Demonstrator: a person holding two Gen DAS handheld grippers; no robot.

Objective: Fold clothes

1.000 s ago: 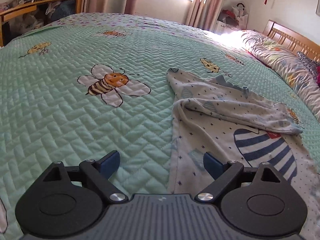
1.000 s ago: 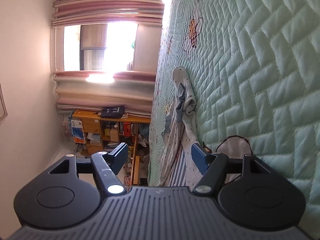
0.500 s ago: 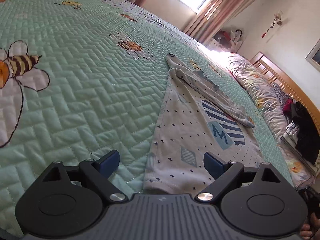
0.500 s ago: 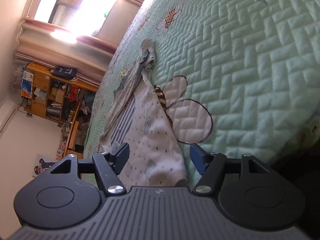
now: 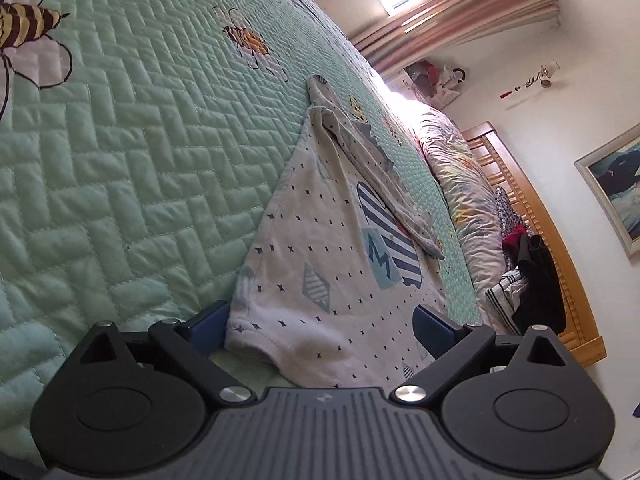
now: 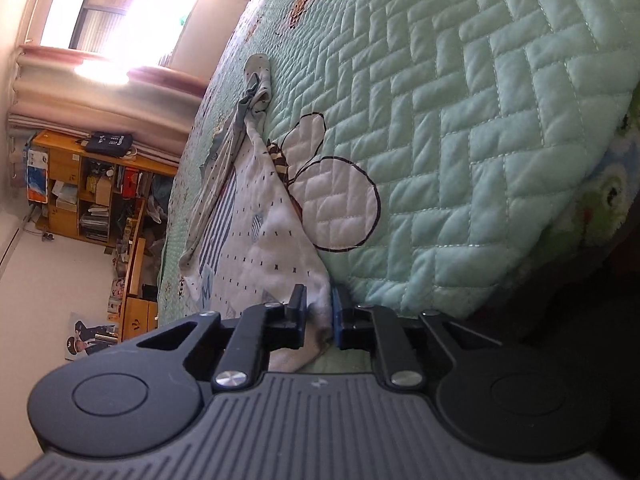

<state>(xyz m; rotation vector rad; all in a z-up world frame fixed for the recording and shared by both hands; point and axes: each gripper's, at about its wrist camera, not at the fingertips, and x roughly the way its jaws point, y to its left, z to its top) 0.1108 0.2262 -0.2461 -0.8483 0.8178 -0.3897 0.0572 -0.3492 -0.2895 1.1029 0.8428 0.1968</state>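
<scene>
Jaws of the right gripper (image 6: 319,320) closing on a corner of the shirt's hem; white fabric is pinched between the two pads, bunched and hanging below them. Jaws of the left gripper (image 5: 320,324) stand wide apart; the opposite hem corner lies between them, one blue pad just beside the fabric edge, the other pad well clear, no grip.

Bed: covered by a mint-green quilted bedspread (image 5: 120,160) with herringbone stitching and bee prints. One bee print (image 6: 332,192) sits just beside the shirt's edge in the right wrist view, partly overlapped by the fabric.

Shirt (image 5: 332,264): white, small dark star dots, striped blue patch with a letter M on the front. Lies flat on the bedspread near the bed's edge, hem toward both grippers, sleeve folded across the upper body and trailing away toward the far side.

Headboard (image 5: 552,248): wooden, slatted, with dark clothing draped near it. Rumpled floral duvet (image 5: 460,168) along that side.

Wooden bookshelf (image 6: 80,184) against the far wall, cluttered. Window with pink striped curtains (image 5: 460,12) behind the bed.
</scene>
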